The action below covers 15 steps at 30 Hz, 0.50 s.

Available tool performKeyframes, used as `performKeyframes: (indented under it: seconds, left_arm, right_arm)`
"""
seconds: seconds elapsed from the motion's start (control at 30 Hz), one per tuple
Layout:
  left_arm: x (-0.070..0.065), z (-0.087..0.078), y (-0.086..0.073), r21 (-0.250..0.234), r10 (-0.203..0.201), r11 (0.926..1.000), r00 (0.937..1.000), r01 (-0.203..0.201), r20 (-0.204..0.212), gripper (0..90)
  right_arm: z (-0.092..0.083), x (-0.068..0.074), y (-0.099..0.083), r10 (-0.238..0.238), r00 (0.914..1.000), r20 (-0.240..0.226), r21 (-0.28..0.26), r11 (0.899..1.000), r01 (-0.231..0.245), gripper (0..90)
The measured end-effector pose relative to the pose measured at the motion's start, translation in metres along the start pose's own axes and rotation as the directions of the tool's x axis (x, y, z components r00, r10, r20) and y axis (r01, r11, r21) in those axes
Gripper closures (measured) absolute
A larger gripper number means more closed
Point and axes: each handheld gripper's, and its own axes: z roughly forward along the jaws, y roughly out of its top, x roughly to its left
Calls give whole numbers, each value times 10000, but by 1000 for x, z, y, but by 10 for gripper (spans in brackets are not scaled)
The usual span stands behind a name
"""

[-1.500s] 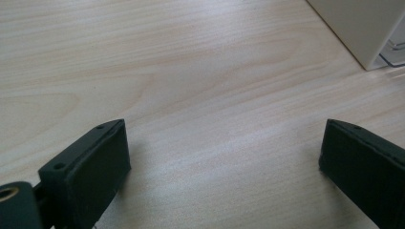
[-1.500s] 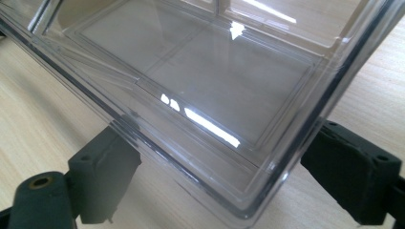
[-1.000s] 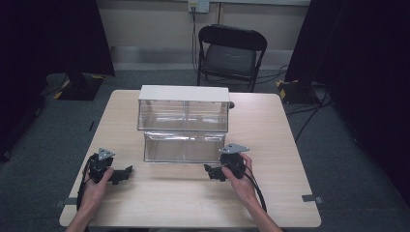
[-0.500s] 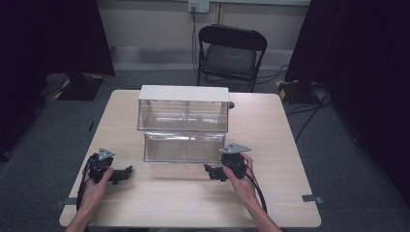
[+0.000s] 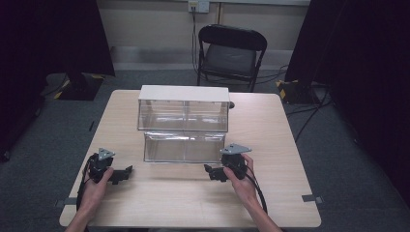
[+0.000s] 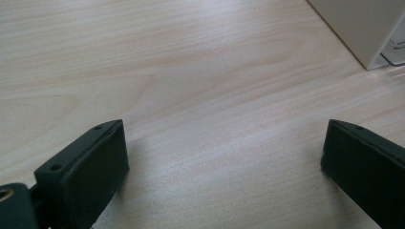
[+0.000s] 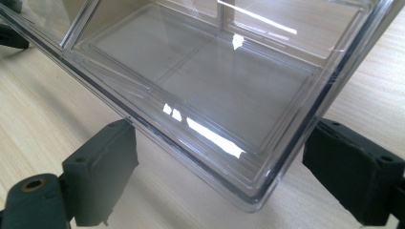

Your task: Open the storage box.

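Your left gripper [image 5: 126, 172] sits low on the wooden table [image 5: 270, 130] near its front-left corner, jaws spread wide over bare woodgrain, holding nothing. Your right gripper [image 5: 209, 170] rests front-centre, jaws also wide, straddling the near corner of the pulled-out clear drawer [image 5: 183, 146] without clamping it. The drawer is smooth transparent plastic with rounded edges and glare streaks, sticking out of the white-topped cabinet [image 5: 183, 107] mid-table. Open table surface lies between both hands and along the front edge.
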Motion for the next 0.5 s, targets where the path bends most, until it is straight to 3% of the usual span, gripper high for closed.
performKeyframes:
  seconds: [0.5]
  left_arm:
    - [0,0,0,0,3,10000,10000,-3,3,15]
  right_arm:
    - [-2,3,0,-30,9999,161,4,10000,30,127]
